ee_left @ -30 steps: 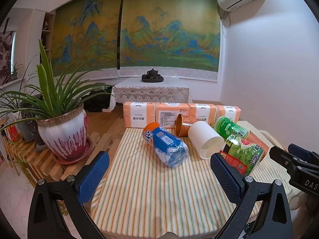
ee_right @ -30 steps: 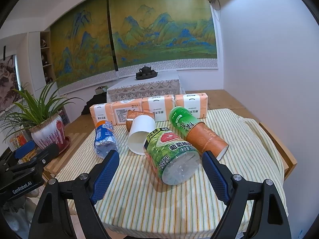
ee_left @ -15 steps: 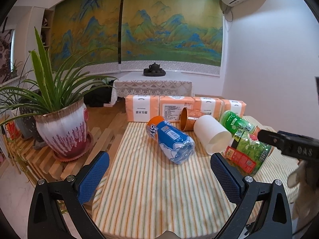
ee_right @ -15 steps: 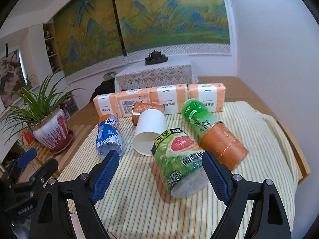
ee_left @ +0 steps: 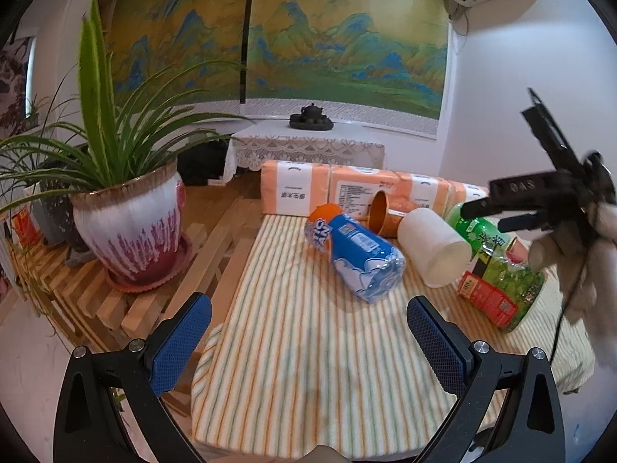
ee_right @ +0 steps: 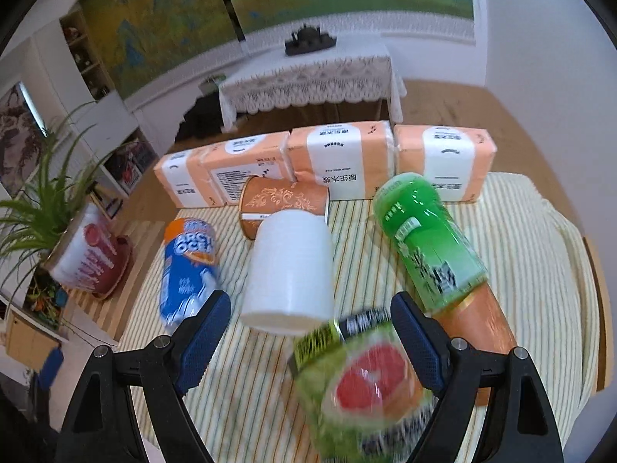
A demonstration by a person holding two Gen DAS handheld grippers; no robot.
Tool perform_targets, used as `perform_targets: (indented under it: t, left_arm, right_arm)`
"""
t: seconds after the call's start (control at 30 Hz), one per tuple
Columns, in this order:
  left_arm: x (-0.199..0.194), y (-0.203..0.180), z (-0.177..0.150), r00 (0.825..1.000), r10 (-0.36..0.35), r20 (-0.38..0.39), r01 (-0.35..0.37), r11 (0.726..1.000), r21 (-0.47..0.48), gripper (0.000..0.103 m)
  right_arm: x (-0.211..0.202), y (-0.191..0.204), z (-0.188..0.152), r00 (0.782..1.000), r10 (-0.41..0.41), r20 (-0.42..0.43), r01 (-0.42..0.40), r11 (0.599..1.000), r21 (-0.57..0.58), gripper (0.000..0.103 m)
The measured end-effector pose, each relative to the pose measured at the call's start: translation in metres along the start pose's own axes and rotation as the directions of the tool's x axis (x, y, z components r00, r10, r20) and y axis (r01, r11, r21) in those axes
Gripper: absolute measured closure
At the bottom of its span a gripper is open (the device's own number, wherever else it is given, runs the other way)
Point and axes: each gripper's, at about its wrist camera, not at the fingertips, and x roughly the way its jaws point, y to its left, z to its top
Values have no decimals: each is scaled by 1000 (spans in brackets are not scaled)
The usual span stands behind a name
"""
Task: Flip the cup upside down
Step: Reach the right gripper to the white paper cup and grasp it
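Observation:
A white cup (ee_right: 291,266) lies on its side on the striped tablecloth, its rim towards me; it also shows in the left wrist view (ee_left: 434,245). An orange patterned cup (ee_right: 285,202) lies on its side behind it, also in the left wrist view (ee_left: 385,214). My right gripper (ee_right: 310,337) is open and empty, held above the table just in front of the white cup and over a grapefruit-label bottle (ee_right: 362,389). In the left wrist view it hangs at the right (ee_left: 513,212). My left gripper (ee_left: 308,343) is open and empty over the table's near left part.
A blue bottle (ee_left: 354,256), a green bottle (ee_right: 428,243) nested in an orange cup (ee_right: 482,332), and tissue packs (ee_right: 343,162) lie on the striped table (ee_left: 293,366). A potted plant (ee_left: 127,223) stands on a slatted bench to the left.
My right gripper has risen and moved forward over the grapefruit bottle towards the white cup, tilting down. My left gripper has drifted slightly closer. Both stay open.

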Motion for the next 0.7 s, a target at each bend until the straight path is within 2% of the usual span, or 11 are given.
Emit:
perform_targets:
  t: [0.17,0.3,0.5,0.7]
  left_arm:
    - [4,10,-2,1000,11,-6,-11,1000,-13,0]
    - [8,17,-3,1000,18,-12,-18,1000,-22,0]
    - [10,22,-3,1000,25,-16,-26,999,-32,0]
    - [12,25,-3,999,30,-19,-31,999,-43,0]
  right_arm:
    - [31,6,24,994,-2,-110,2,1000,-5,21]
    - [55,10,34,980,2,-198,-3,1000,-3,21]
    - [78,15,39,962,1,-274,-3,1000,-4,22]
    - [95,18,37,937,-4,-348,1,1000,-10,33]
